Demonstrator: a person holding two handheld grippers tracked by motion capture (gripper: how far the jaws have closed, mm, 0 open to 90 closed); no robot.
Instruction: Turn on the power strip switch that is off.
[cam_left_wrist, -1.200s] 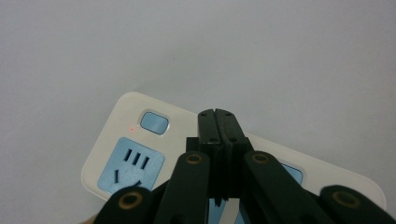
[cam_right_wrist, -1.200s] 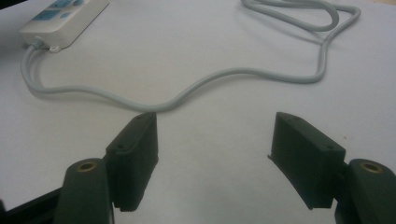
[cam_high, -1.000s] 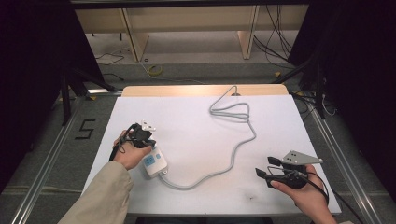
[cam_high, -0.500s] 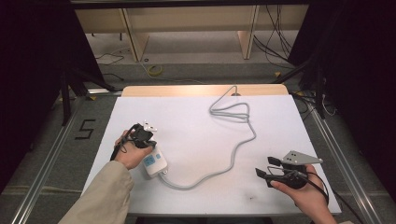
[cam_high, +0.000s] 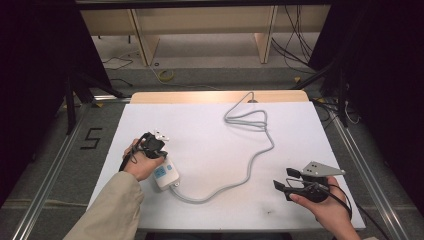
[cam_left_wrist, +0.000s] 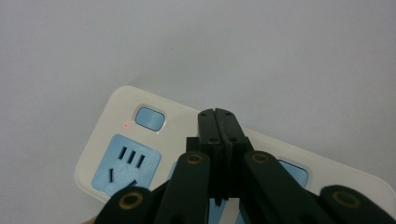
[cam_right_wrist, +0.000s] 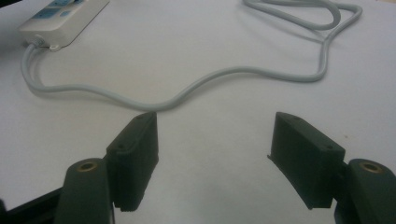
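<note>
Almost nothing shifts across the last second: the white bench (cam_high: 210, 145) carries the same layout, both hands sit where they were, and the grey cable (cam_high: 250, 150) keeps its loop near the far edge and its long curve toward the near left. That stillness suggests the work is paused right at the switch press, with no sign yet that it is finished.

The power strip (cam_high: 164, 174) lies flat at the near left of the bench, its cable leaving its near end. It is a cream body with pale blue sockets and a pale blue rocker button (cam_left_wrist: 149, 119); a tiny red light (cam_left_wrist: 126, 125) glows just beside that button, so it is probably powered, though the dot is too small to be sure.

The left hand-held gripper (cam_left_wrist: 219, 116) hovers over the strip, jaws pressed together on nothing, tips just beside the button. The right hand-held gripper (cam_right_wrist: 215, 135) rests at the near right, well apart, jaws spread wide and empty.
</note>
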